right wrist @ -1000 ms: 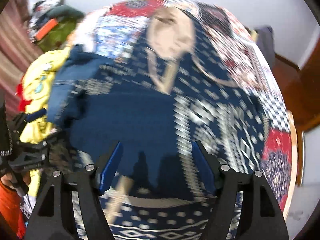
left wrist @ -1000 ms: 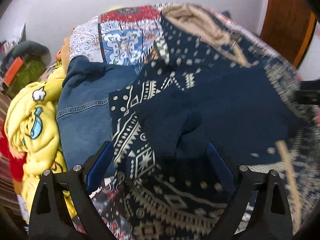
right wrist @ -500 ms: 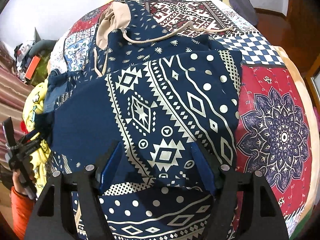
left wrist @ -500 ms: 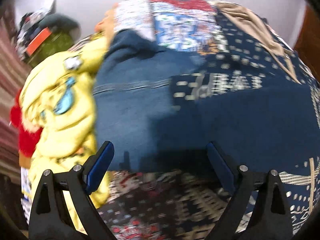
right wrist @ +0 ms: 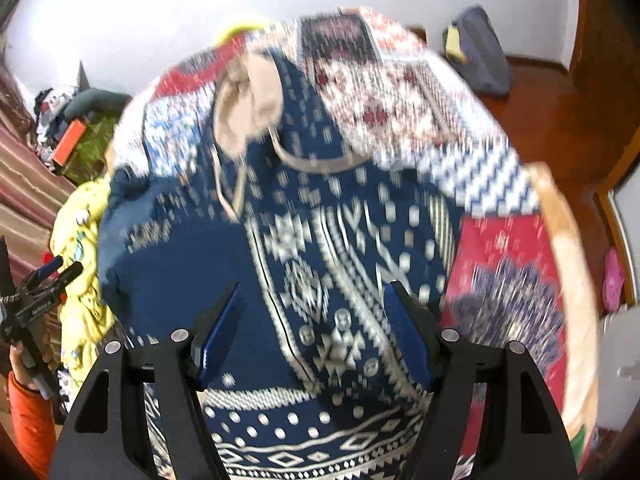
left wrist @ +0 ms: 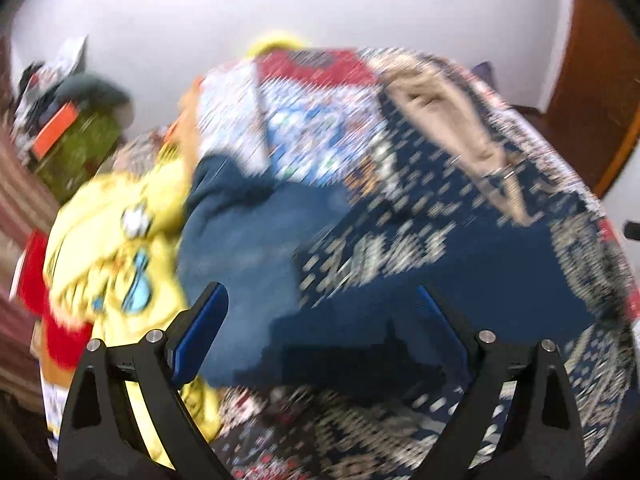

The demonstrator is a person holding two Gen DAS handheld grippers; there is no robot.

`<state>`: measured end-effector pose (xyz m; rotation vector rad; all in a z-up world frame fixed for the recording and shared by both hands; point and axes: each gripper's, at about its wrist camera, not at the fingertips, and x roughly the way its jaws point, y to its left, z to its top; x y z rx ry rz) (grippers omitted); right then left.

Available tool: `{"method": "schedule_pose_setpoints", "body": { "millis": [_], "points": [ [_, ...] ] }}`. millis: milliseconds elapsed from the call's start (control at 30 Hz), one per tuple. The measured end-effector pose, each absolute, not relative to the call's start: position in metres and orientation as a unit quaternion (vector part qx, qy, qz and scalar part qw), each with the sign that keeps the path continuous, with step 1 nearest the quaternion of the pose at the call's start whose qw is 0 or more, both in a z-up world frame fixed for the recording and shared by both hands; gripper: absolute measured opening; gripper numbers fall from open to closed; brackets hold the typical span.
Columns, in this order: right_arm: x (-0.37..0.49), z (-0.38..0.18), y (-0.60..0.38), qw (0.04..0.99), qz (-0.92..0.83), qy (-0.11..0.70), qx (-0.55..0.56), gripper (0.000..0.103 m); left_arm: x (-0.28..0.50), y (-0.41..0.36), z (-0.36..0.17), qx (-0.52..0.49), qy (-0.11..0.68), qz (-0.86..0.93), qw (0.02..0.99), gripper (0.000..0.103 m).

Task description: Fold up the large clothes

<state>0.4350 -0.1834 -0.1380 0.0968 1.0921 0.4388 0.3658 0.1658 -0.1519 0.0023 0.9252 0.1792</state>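
A large navy hoodie [right wrist: 320, 264] with white geometric patterns, a beige hood lining [right wrist: 248, 108] and drawstrings lies spread on the bed. Its plain navy inside [left wrist: 460, 276] shows folded over on its left part. My right gripper [right wrist: 312, 336] is open and empty above the hoodie's lower middle. My left gripper [left wrist: 320, 332] is open and empty above the hoodie's left edge; it also shows in the right wrist view [right wrist: 52, 276], held at the bed's left side. Both views are blurred.
A patchwork bedspread [right wrist: 400, 92] covers the bed. A denim garment [left wrist: 240, 232] and a yellow printed garment [left wrist: 116, 256] lie left of the hoodie. Clutter [left wrist: 68, 128] sits at the far left wall. Wooden floor [right wrist: 552, 120] and a bag [right wrist: 480, 52] are to the right.
Both grippers have stayed open and empty. The left view has swung back right toward the hoodie. The right gripper has pulled back and tilted up, so more wall shows.
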Motion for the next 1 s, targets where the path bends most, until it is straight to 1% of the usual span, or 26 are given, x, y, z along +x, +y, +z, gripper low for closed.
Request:
{"method": "schedule_pose_setpoints", "body": {
  "millis": [167, 367, 467, 667, 833, 867, 1000],
  "points": [
    [0.454, -0.108, -0.174, 0.854, 0.211, 0.474, 0.043, 0.068, 0.413, 0.138, -0.128, -0.011, 0.424, 0.038, 0.905, 0.094],
    [0.499, -0.106, -0.148, 0.858, 0.215, 0.466, 0.035, 0.068, 0.473, 0.126, -0.136, -0.026, 0.433, 0.026, 0.901, 0.094],
    [0.528, -0.121, -0.133, 0.85, 0.21, 0.482, 0.033, 0.068, 0.504, 0.124, -0.153, -0.037, 0.446, 0.018, 0.894, 0.094],
    [0.584, -0.17, -0.111, 0.821, 0.202, 0.531, 0.064, 0.068, 0.565, 0.129, -0.206, -0.083, 0.491, 0.021, 0.867, 0.094],
    [0.619, -0.201, -0.093, 0.808, 0.185, 0.554, 0.072, 0.068, 0.596, 0.134, -0.241, -0.117, 0.51, 0.03, 0.852, 0.094],
    [0.623, -0.204, -0.091, 0.807, 0.184, 0.556, 0.073, 0.068, 0.598, 0.135, -0.246, -0.118, 0.511, 0.032, 0.851, 0.092],
    [0.636, -0.224, -0.084, 0.792, 0.183, 0.575, 0.093, 0.068, 0.606, 0.136, -0.262, -0.125, 0.513, 0.033, 0.849, 0.079]
  ]
}}
